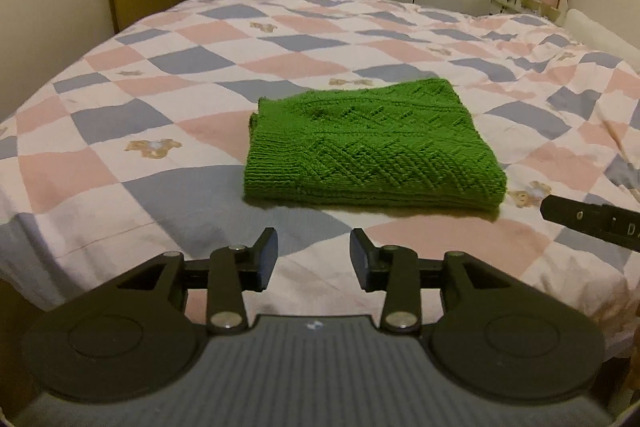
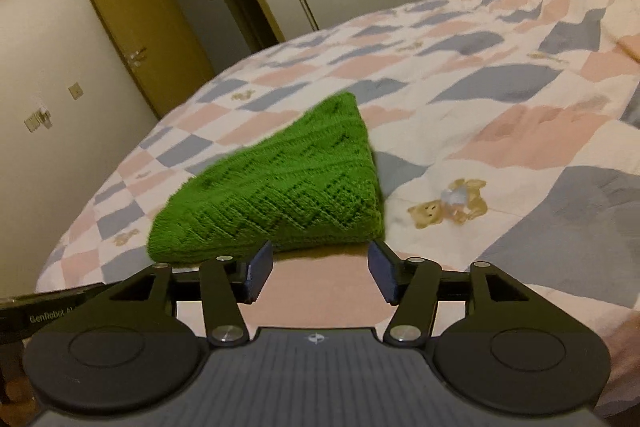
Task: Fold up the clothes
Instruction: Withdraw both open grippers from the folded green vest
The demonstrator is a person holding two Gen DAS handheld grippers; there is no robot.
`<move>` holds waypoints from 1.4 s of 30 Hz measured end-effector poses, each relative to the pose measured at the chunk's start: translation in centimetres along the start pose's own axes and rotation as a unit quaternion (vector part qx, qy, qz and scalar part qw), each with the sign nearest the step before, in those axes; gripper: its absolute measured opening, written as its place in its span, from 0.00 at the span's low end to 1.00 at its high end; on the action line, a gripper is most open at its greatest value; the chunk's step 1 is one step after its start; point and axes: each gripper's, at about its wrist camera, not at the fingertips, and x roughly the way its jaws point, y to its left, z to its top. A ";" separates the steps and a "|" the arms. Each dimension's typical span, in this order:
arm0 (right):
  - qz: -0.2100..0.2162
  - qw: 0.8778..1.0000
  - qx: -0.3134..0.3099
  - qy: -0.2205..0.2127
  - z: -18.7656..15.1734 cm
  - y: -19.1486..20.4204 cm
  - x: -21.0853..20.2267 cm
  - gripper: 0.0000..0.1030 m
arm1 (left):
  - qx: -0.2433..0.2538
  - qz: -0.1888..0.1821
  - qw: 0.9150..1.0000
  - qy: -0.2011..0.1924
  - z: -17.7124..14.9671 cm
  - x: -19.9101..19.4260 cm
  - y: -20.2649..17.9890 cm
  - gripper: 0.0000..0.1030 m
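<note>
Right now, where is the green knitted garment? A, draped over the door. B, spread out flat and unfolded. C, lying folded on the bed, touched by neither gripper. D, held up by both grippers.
C: the green knitted garment lies as a folded stack on the bed, and both the left gripper and the right gripper stand open and empty short of it.

left gripper [image 1: 314,259] and right gripper [image 2: 320,273] agape, empty

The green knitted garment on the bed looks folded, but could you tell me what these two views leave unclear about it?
- Green knitted garment: layers beneath the top face are hidden by the fold in both views.
- Its far edge in the right wrist view is blurred.
- Its underside is hidden against the quilt.
</note>
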 end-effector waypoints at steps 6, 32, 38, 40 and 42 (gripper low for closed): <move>0.008 1.000 -0.001 -0.002 -0.5 0.6 -2.2 0.61 | 0.010 0.016 1.000 -0.011 -0.8 -2.9 -0.5 0.40; 0.006 1.000 0.008 0.004 -2.1 0.8 -5.0 0.72 | 0.021 0.010 1.000 -0.014 -2.2 -5.1 -0.7 0.50; -0.008 1.000 0.008 0.023 -2.2 0.5 -3.3 0.73 | 0.014 0.000 1.000 0.013 -2.1 -2.2 -0.1 0.52; -0.016 0.999 0.009 0.033 -2.2 0.5 -2.3 0.73 | 0.008 -0.005 1.000 0.027 -2.3 -0.8 0.3 0.52; -0.024 0.999 0.008 0.044 -2.2 0.4 -1.2 0.73 | -0.001 -0.012 0.999 0.036 -2.4 0.6 1.1 0.52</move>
